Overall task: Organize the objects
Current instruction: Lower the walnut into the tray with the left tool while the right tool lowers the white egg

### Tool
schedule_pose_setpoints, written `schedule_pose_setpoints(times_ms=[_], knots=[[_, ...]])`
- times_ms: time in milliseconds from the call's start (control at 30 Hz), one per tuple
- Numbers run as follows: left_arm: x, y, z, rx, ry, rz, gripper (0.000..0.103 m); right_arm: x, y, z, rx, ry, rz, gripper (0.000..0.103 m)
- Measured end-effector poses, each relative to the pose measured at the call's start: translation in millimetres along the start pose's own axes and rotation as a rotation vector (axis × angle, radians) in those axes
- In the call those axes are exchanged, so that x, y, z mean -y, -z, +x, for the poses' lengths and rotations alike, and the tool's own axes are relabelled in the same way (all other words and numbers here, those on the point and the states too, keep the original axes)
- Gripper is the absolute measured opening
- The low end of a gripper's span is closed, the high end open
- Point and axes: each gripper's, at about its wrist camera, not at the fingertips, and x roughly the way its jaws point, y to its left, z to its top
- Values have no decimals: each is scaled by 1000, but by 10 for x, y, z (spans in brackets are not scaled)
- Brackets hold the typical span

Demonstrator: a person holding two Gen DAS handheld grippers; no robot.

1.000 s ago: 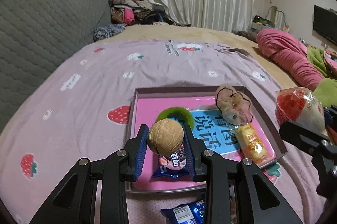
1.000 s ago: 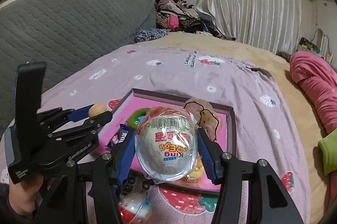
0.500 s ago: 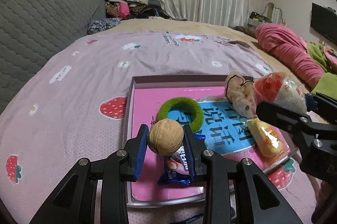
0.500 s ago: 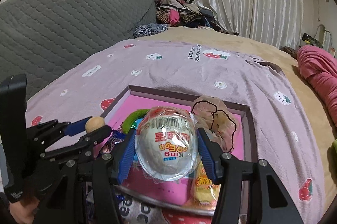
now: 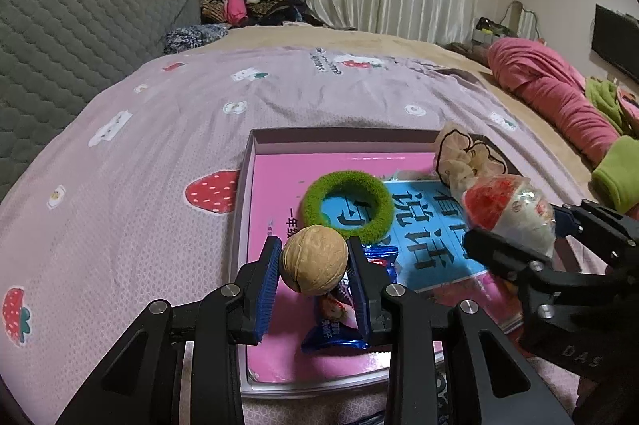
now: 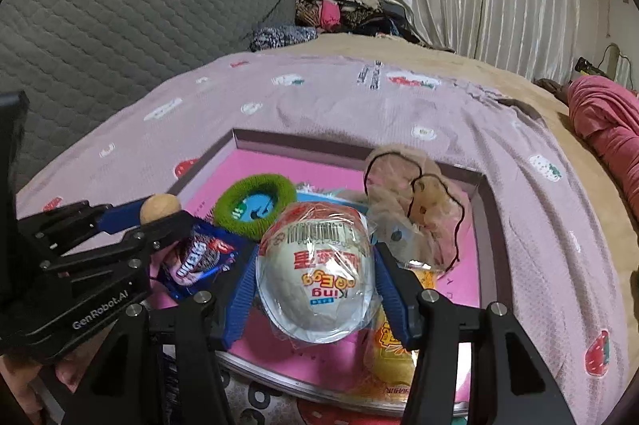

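Observation:
My left gripper (image 5: pixel 313 259) is shut on a tan walnut (image 5: pixel 313 259) and holds it above the near left part of a shallow pink-lined tray (image 5: pixel 255 185). My right gripper (image 6: pixel 315 273) is shut on a wrapped white and red toy egg (image 6: pixel 315 273) over the tray's near middle (image 6: pixel 485 225). The egg also shows in the left wrist view (image 5: pixel 511 211). In the tray lie a green fuzzy ring (image 5: pixel 345 205), a blue cookie packet (image 6: pixel 197 259), a beige scrunchie (image 6: pixel 415 193), a yellow snack pack (image 6: pixel 389 353) and a blue printed card (image 5: pixel 423 229).
The tray rests on a lilac strawberry-print bedspread (image 5: pixel 159 153). A grey quilted headboard (image 5: pixel 80 25) rises at the left. Pink and green bedding (image 5: pixel 559 97) lies at the right. Clothes are piled at the back (image 6: pixel 339 1). Another packet edge lies before the tray (image 5: pixel 371 419).
Both grippers have moved forward over the tray with their loads still held. The right gripper with the egg has come closer to the left one.

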Motion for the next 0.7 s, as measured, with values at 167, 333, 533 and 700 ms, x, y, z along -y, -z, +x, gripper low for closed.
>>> schedule_pose_setpoints(times_ms=[167,333,533,700], knots=[[-11,28,49,-22,-1,2,34,-8,29,94,-31,-2,-10,56],[-21,49,94,-38,0,1,33,47,59,176,-61,7,-3,57],[-16,66,107,-45,1,3,33,76,108,261,-90,6,-2,57],[-6,74,106,-50,-4,6,33,71,130,306,-105,10,-8,57]])
